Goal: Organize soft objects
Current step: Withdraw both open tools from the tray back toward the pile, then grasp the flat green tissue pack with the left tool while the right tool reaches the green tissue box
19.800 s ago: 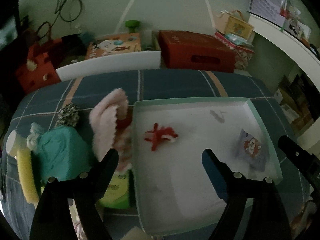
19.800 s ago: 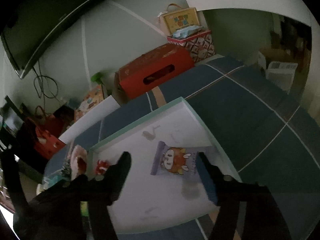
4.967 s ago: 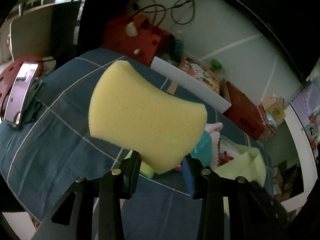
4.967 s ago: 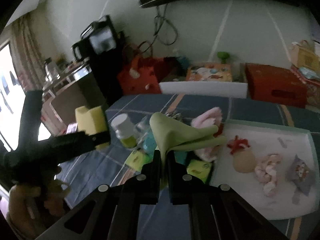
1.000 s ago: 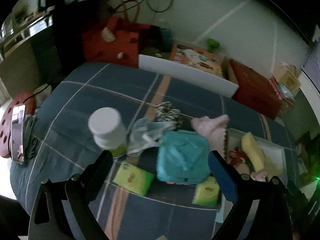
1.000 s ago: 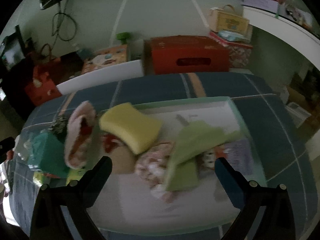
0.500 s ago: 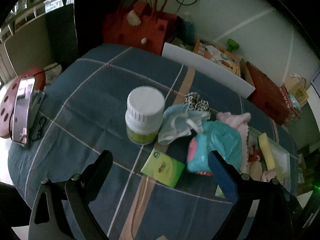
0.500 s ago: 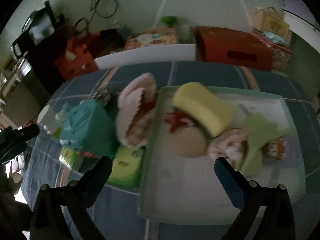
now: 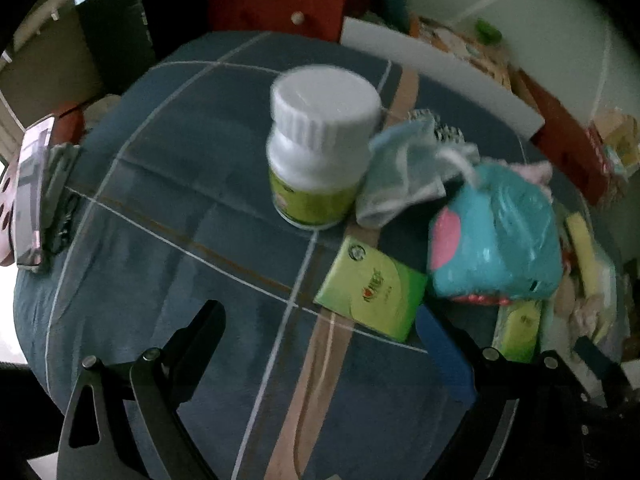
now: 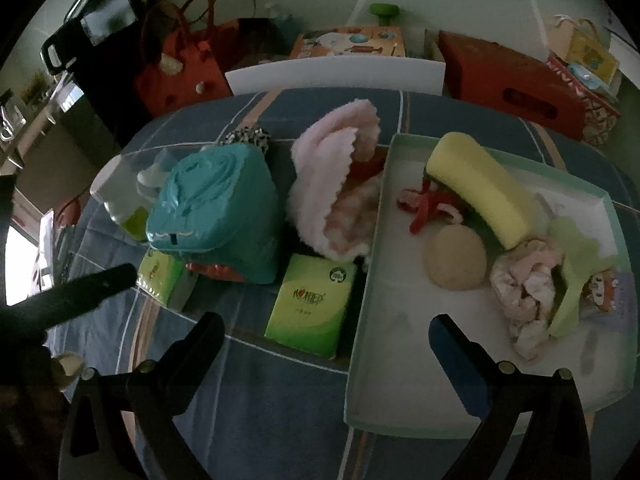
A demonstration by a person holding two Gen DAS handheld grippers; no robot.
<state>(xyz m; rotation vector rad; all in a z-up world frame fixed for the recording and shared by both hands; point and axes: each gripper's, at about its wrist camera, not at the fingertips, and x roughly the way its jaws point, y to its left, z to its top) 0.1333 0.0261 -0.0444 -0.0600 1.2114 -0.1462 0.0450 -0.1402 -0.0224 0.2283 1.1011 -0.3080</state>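
My left gripper (image 9: pixel 322 328) is open and holds nothing, low over the blue checked cloth in front of a white bottle (image 9: pixel 320 148). Beside the bottle lie a pale blue cloth (image 9: pixel 408 172), a teal pack (image 9: pixel 500 232) and a green tissue pack (image 9: pixel 372 288). Also open and holding nothing, my right gripper (image 10: pixel 326 328) hovers over another green tissue pack (image 10: pixel 312 304) and the left rim of the pale tray (image 10: pixel 372 280). In the tray lie a yellow sponge (image 10: pixel 476 188), a beige ball (image 10: pixel 456 258), a pink cloth bundle (image 10: pixel 524 276), a green cloth (image 10: pixel 572 272) and a red item (image 10: pixel 428 204). A pink fluffy towel (image 10: pixel 336 176) leans on the tray's left side.
A leopard-print scrunchie (image 10: pixel 246 136) lies behind the teal pack (image 10: pixel 216 208). A phone (image 9: pixel 30 196) rests at the table's left edge. Red bags and boxes (image 10: pixel 516 76) and a white board (image 10: pixel 336 76) stand behind the table. A small printed pouch (image 10: pixel 604 292) sits at the tray's right.
The left gripper has come closer to the white bottle, which now fills more of its view. The right gripper has shifted left, from over the tray toward the tissue pack.
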